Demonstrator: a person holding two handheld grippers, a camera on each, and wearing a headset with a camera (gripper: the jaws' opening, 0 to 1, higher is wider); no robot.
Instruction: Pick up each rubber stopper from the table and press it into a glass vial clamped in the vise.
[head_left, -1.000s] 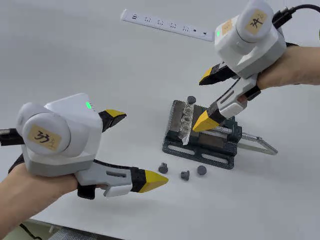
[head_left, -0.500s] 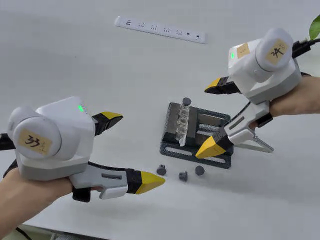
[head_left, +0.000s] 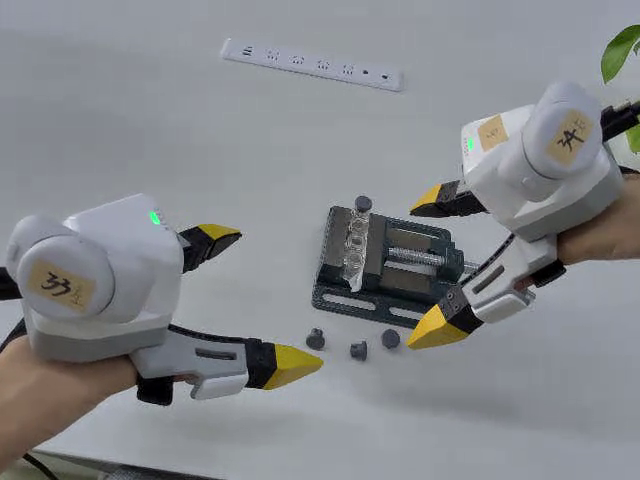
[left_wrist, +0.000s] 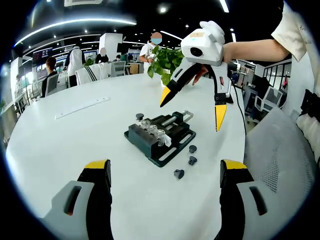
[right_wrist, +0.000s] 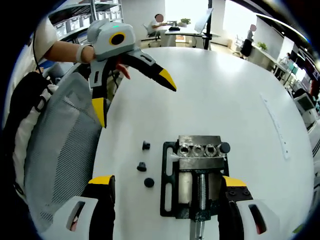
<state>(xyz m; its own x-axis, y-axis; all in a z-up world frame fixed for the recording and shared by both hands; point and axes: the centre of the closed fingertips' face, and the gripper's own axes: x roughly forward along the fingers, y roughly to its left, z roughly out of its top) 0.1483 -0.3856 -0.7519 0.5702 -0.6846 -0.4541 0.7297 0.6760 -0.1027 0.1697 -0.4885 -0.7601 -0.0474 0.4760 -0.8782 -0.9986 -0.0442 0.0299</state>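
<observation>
Dark grey rubber stoppers, three of them, lay loose on the wide white worktop, close together in a short row just in front of the dark metal vise. A fourth stopper sat on the vial at the far end of a row of small clear glass vials, which were clamped upright in the vise. The other vials stood with open mouths.

The left gripper, white with yellow tips, hovered above the worktop to the left of the vise, its jaws spread wide and holding nothing. The right gripper hung over the vise's right side, just as wide apart and just as empty. Its lower tip was near the rightmost loose stopper but clear of it.

The worktop was plain, pale and matte, with soft shadows under both grippers. A long white power strip lay well beyond the vise, and the green leaves of a plant showed at the far right.

A grey mesh chair stood at the near edge. Beyond the worktop an open office stretched away, with people among the desks and curved strips of ceiling lights overhead.
</observation>
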